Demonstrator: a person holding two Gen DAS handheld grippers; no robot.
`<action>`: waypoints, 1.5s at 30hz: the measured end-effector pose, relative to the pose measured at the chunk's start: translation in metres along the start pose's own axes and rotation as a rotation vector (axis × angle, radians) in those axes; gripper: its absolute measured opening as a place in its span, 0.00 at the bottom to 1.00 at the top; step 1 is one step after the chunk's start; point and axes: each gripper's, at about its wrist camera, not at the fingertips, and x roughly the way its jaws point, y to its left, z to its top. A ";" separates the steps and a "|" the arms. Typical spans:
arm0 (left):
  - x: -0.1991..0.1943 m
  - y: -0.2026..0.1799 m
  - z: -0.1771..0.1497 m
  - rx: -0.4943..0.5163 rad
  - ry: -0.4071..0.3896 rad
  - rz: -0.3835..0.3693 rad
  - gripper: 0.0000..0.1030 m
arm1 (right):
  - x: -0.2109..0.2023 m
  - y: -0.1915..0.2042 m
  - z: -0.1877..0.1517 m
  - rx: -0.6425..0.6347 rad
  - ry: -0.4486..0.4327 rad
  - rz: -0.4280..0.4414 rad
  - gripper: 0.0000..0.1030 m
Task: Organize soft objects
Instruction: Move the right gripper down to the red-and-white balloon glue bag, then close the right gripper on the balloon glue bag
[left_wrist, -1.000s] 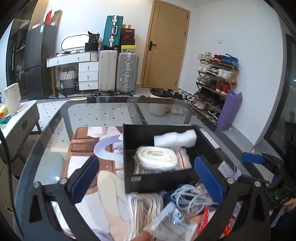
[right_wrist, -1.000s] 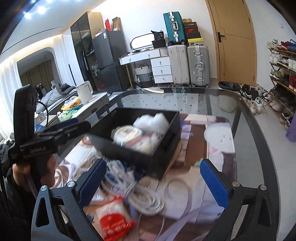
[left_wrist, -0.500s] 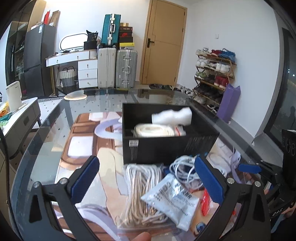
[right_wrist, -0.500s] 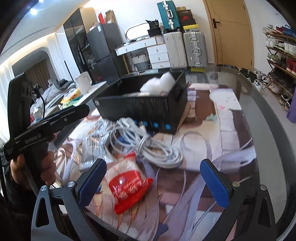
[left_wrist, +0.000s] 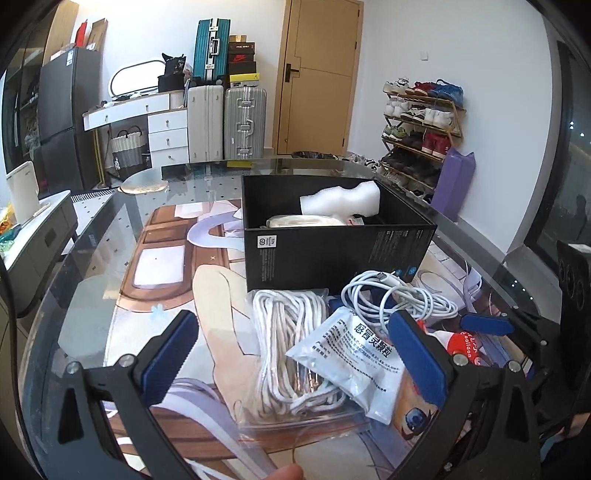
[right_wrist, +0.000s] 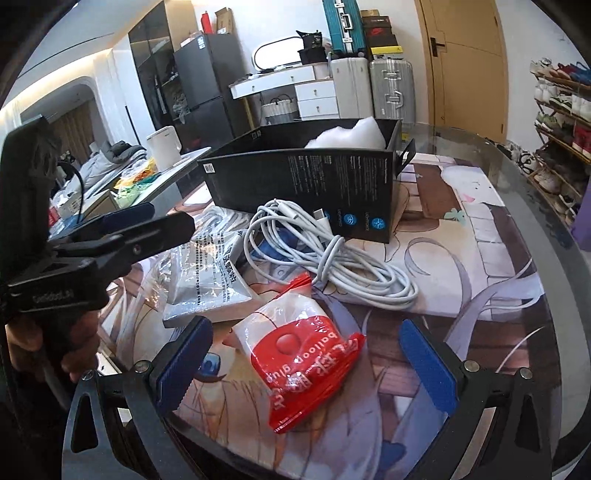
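Observation:
A black box (left_wrist: 332, 254) (right_wrist: 325, 173) stands on the glass table and holds white foam (left_wrist: 341, 201) and a rolled white band (left_wrist: 306, 221). In front of it lie a bagged white rope (left_wrist: 284, 339), a silver-white pouch (left_wrist: 351, 354) (right_wrist: 207, 284), a coiled white cable (left_wrist: 399, 299) (right_wrist: 325, 254) and a red-and-white balloon bag (right_wrist: 303, 354). My left gripper (left_wrist: 295, 354) is open above the rope and pouch, holding nothing. My right gripper (right_wrist: 303, 358) is open with the balloon bag lying between its fingers, untouched.
The pile sits on an illustrated mat (left_wrist: 166, 266) under the glass, near the table's front edge. A hand (right_wrist: 74, 354) holds the left gripper at the far left of the right wrist view. Suitcases (left_wrist: 225, 122), a door and a shoe rack (left_wrist: 417, 133) stand behind.
Both grippers have pulled back from the box and dropped lower toward the pile in front of it. Both stay open and empty.

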 end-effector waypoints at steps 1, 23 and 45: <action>0.001 0.000 0.000 -0.003 0.001 0.000 1.00 | 0.001 0.003 -0.001 -0.012 0.000 -0.012 0.99; 0.011 -0.005 -0.008 0.024 0.034 -0.008 1.00 | 0.001 -0.014 -0.008 -0.050 0.002 -0.091 0.99; 0.013 -0.006 -0.009 0.034 0.045 -0.012 1.00 | 0.000 -0.005 -0.010 -0.107 -0.055 -0.021 0.65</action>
